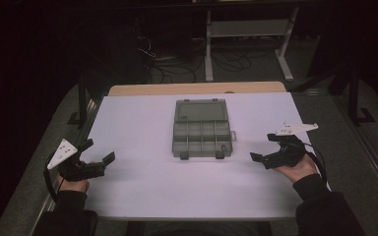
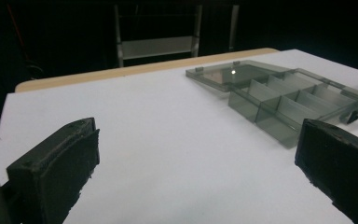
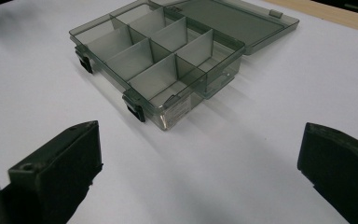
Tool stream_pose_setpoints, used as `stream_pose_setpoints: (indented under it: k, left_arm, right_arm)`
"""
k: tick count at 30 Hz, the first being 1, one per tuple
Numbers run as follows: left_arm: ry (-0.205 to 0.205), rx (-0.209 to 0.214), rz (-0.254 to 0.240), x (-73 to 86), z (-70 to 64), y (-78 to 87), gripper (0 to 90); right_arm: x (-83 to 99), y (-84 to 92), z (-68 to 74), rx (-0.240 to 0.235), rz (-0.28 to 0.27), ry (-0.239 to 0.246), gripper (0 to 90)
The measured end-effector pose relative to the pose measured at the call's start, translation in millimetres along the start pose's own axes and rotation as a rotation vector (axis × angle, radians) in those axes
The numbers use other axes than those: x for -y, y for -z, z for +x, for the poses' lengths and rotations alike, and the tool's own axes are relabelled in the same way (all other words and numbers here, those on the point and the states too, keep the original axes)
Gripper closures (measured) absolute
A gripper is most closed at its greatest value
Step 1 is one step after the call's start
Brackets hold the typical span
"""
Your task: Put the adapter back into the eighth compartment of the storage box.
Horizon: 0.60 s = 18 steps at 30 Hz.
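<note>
A smoky translucent compartment box (image 1: 202, 137) lies open in the middle of the white table top (image 1: 142, 187), its lid (image 1: 201, 111) folded flat toward the far side. Its compartments look empty. My left gripper (image 1: 98, 150) rests open near the table's left edge, well apart from the box. In the left gripper view, the left gripper (image 2: 196, 163) has the box (image 2: 284, 100) ahead to the right. My right gripper (image 1: 264, 147) stands open to the right of the box. Ahead of the right gripper (image 3: 200, 168), the box (image 3: 158, 56) shows its two dark latches. Neither gripper holds anything.
A strip of wooden table edge (image 1: 197, 88) shows beyond the white top. Behind it stands a white metal frame (image 1: 248, 29) with cables (image 1: 177, 64) on the dark floor. Black posts (image 1: 81, 101) flank the table.
</note>
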<state>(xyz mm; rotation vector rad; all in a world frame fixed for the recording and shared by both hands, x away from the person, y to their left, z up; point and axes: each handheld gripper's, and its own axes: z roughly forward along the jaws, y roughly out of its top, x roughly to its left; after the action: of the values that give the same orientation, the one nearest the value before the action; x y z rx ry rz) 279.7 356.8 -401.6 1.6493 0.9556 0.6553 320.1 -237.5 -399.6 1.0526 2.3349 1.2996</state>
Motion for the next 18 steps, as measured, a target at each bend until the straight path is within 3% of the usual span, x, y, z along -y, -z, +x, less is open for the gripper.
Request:
stream_pose_setpoints:
  k: [18]
  left_arm:
    - [-0.001,0.004,0.005,-0.1,-0.3,0.0,0.0]
  right_arm:
    - [25.3,15.0,1.0,0.038,-0.047,-0.019,0.0]
